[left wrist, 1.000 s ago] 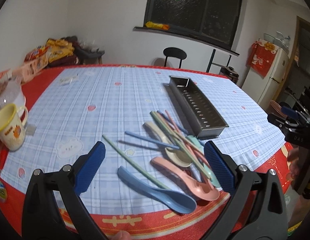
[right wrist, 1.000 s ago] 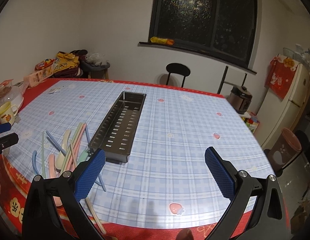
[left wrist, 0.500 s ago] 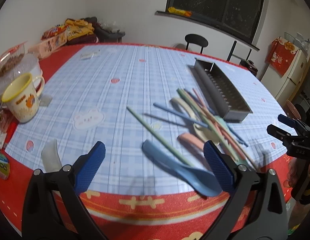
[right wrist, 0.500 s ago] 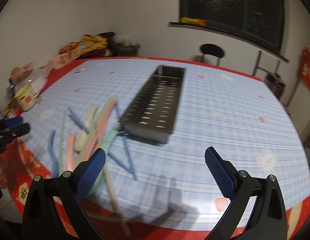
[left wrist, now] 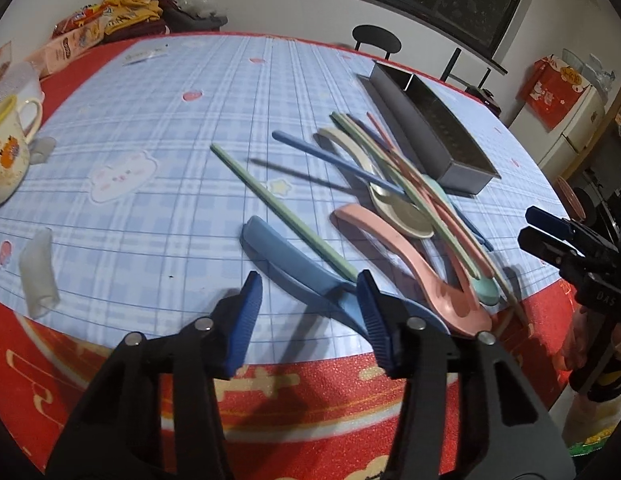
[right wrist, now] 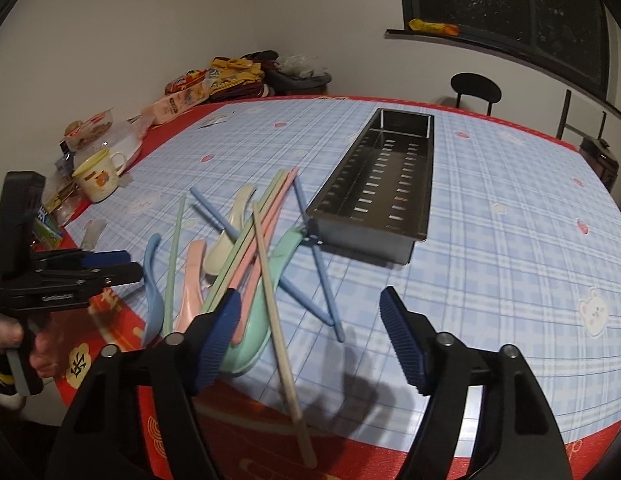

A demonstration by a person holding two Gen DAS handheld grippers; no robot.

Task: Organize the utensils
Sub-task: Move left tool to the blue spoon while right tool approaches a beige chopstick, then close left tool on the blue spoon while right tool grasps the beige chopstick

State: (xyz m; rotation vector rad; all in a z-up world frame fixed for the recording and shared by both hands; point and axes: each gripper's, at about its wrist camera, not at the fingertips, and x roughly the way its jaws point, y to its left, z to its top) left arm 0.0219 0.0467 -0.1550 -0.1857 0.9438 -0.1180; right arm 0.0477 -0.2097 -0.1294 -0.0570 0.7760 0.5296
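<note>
While the pile of utensils [left wrist: 406, 204] crowds the worktop's [left wrist: 270, 384] near red edge beside the metal tray [right wrist: 374, 192], the left tongs [left wrist: 308, 312] have just been narrowing, half-open above the blue spoon [left wrist: 310, 276], gripping nothing. The right tongs [right wrist: 310, 332], also narrowing, hang empty over bare checked cloth.

The long tray [right wrist: 374, 196] looks like brushed metal — dull grey outside, softly reflective within, its floor punched with slots. The spoons [left wrist: 406, 256] and chopsticks [left wrist: 282, 208] read as smooth matt plastic in pastel tones. The checked tablecloth [right wrist: 510, 240] has a slick, faintly glossy sheen — its red border [left wrist: 310, 392] glitters. The cup [right wrist: 96, 176] appears glazed.
</note>
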